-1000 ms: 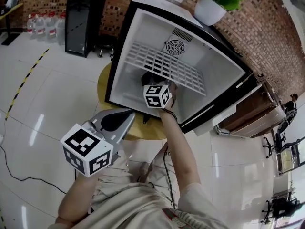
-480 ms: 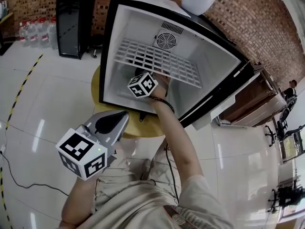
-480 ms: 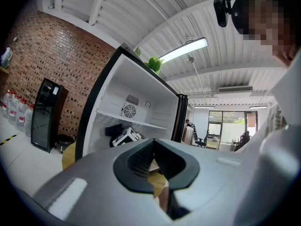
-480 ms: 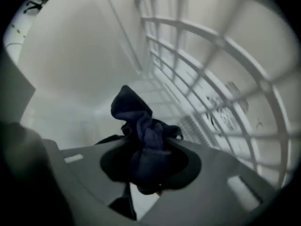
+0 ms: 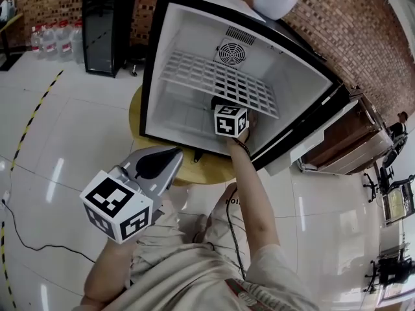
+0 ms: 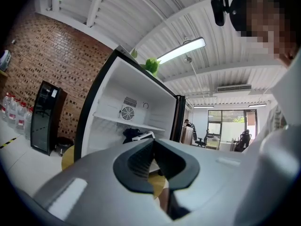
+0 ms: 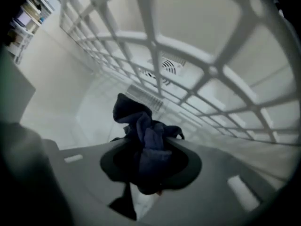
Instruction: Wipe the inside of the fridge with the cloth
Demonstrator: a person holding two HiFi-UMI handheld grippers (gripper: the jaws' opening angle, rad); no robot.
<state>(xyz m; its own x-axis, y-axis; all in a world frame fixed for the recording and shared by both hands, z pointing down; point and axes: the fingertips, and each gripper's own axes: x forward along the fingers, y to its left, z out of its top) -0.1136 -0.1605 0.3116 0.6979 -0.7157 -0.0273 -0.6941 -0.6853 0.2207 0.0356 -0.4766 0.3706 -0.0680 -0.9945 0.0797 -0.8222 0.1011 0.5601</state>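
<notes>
The head view is bright and evenly lit, with streaks of glare on the glossy floor (image 5: 53,173) and fisheye bending at the edges. The left gripper view shows a glowing tube lamp (image 6: 181,50) and black vignetted corners. The right gripper view, inside the fridge (image 7: 51,88), is dim, grey and blurred, and the dark cloth (image 7: 146,140) is out of focus.

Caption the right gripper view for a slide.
Right gripper clamps a dark cloth under the wire shelf inside the fridge.

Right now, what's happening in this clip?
A person holds a gripper in each hand. The right gripper is shut on a dark blue cloth and reaches inside the open fridge, under its white wire shelf. The left gripper is shut on nothing and hangs outside the fridge, in front of it.
</notes>
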